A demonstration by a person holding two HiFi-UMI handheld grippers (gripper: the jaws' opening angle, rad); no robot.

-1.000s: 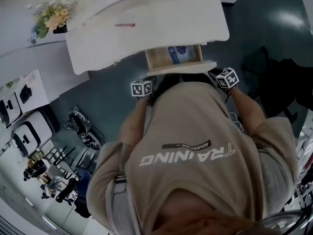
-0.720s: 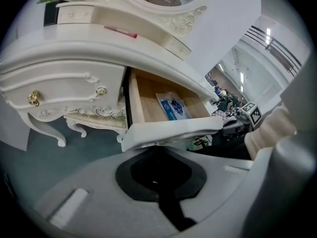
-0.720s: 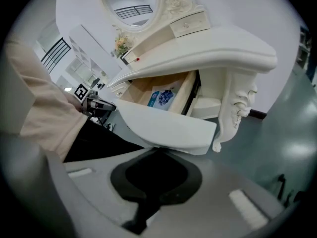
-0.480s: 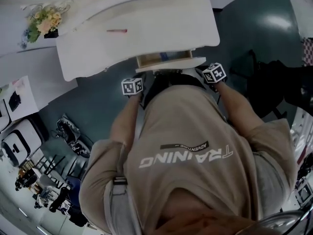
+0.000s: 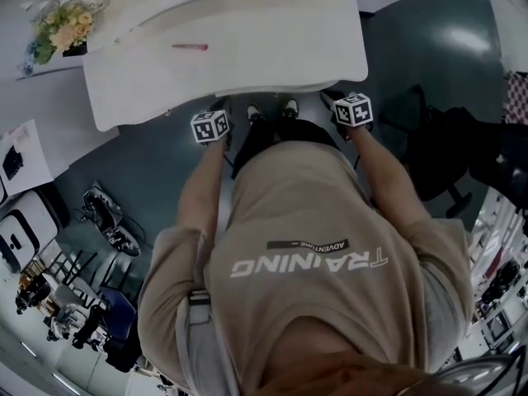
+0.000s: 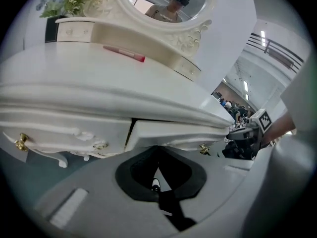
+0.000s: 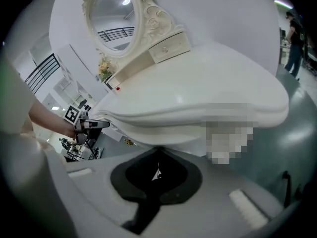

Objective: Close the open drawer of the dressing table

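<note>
Drawer (image 6: 173, 134): front sits in under the counter (image 5: 247, 23) rim. I see it only in my left gripper view; the head view hides it beneath the top.
Left gripper (image 6: 157, 181): jaws together, nothing between, just below the drawer front.
Right gripper (image 7: 157, 172): jaws together, empty, under the rim.
Pink pen (image 5: 190, 46): lying on the counter.

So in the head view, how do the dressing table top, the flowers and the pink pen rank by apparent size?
1. the dressing table top, by far the largest
2. the flowers, a small bunch at upper left
3. the pink pen, a thin sliver lying on the top
</note>
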